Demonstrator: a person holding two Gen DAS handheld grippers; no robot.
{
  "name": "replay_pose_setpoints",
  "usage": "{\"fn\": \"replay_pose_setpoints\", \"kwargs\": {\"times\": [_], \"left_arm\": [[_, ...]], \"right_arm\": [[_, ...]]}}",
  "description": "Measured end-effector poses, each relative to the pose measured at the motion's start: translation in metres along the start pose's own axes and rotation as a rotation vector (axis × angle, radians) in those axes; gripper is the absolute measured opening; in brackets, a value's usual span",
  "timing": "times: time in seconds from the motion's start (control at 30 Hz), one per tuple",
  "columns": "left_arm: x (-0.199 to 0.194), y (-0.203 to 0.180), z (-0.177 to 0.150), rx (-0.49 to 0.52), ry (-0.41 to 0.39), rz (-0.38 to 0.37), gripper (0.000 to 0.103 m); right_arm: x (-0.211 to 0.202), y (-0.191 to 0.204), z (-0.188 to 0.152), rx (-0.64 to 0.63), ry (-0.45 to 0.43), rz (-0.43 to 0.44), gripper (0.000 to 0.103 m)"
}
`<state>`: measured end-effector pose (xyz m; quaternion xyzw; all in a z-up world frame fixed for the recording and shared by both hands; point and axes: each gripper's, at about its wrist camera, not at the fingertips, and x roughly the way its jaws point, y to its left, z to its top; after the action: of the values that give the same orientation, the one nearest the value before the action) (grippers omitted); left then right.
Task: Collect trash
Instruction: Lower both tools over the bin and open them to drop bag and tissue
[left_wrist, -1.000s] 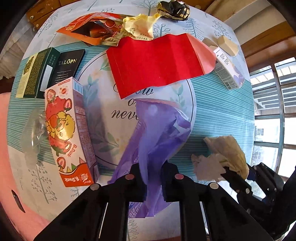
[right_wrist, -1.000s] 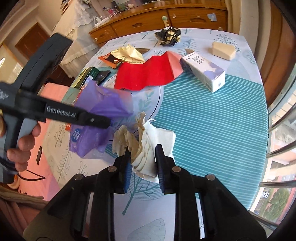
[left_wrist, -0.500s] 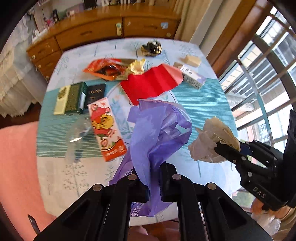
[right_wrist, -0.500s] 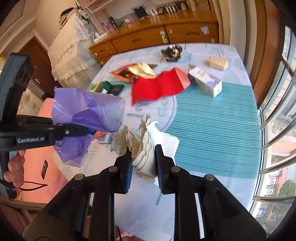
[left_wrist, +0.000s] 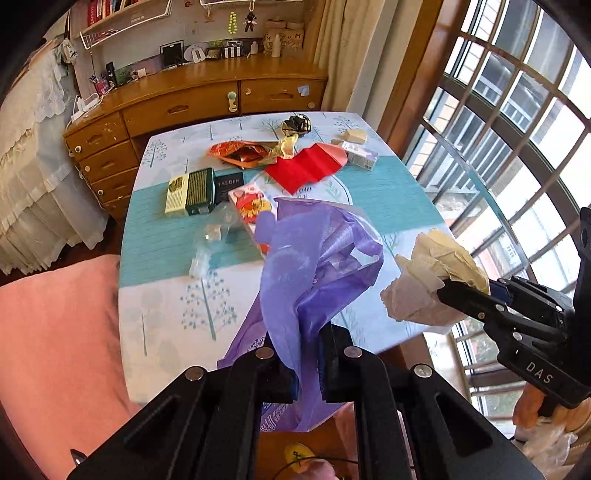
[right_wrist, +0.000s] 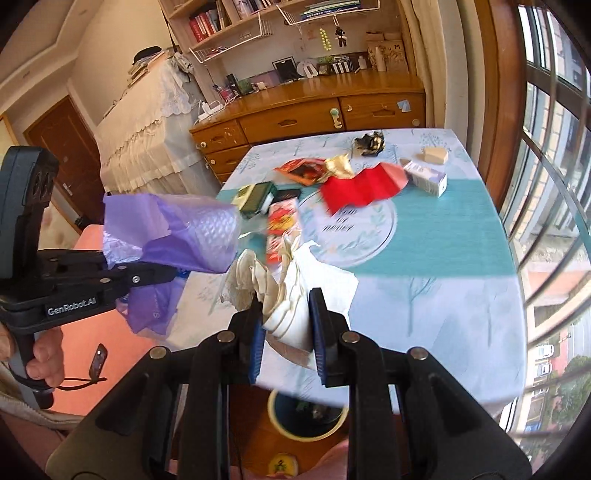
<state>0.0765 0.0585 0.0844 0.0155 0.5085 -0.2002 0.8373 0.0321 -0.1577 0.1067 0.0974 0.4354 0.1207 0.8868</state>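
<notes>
My left gripper (left_wrist: 307, 363) is shut on a crumpled purple plastic bag (left_wrist: 314, 258), held up above the table's near edge; the same bag (right_wrist: 173, 229) shows at the left of the right wrist view. My right gripper (right_wrist: 284, 332) is shut on a wad of cream and white paper (right_wrist: 291, 284), which also appears as the paper wad (left_wrist: 432, 273) at the right of the left wrist view. Below the right gripper, on the floor, stands a round bin (right_wrist: 306, 417) with a pale rim. Other trash lies on the table (left_wrist: 166, 317): red paper (left_wrist: 306, 166), an orange wrapper (left_wrist: 240, 153).
Dark and pale boxes (left_wrist: 192, 190), a cartoon carton (left_wrist: 251, 206), a clear plastic piece (left_wrist: 210, 240), a small white box (left_wrist: 360, 155) and a dark crumpled wrapper (left_wrist: 297, 123) lie on the table. A wooden dresser (left_wrist: 192, 107) stands behind, windows to the right, a pink cushion (left_wrist: 55, 332) at left.
Both grippers have risen and drawn back from the table toward its near edge, each keeping its load. The floor bin has come into the right wrist view.
</notes>
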Motion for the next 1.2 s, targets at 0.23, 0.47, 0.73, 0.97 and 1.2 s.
{"fn": "replay_pose_setpoints", "kwargs": {"times": [0.23,0.47,0.73,0.97,1.2], "left_arm": [[-0.019,0.012,-0.072,0.017,0.033,-0.015,0.007],[0.002,0.030,-0.140,-0.055,0.119,-0.018,0.007],[0.088,0.038,-0.215,-0.140,0.254,0.042,0.007],[0.208,0.042,-0.283,-0.157,0.292,0.116,0.007],[0.314,0.047,-0.335,-0.166,0.278,0.129,0.008]], "right_arm": [[-0.023,0.054,-0.066,0.018,0.048,-0.013,0.019],[-0.006,0.079,-0.115,0.015,0.171,-0.013,0.019],[0.068,0.064,-0.184,0.058,0.334,-0.010,0.019],[0.178,0.014,-0.270,0.110,0.407,-0.062,0.019],[0.275,-0.032,-0.343,0.196,0.413,-0.064,0.020]]}}
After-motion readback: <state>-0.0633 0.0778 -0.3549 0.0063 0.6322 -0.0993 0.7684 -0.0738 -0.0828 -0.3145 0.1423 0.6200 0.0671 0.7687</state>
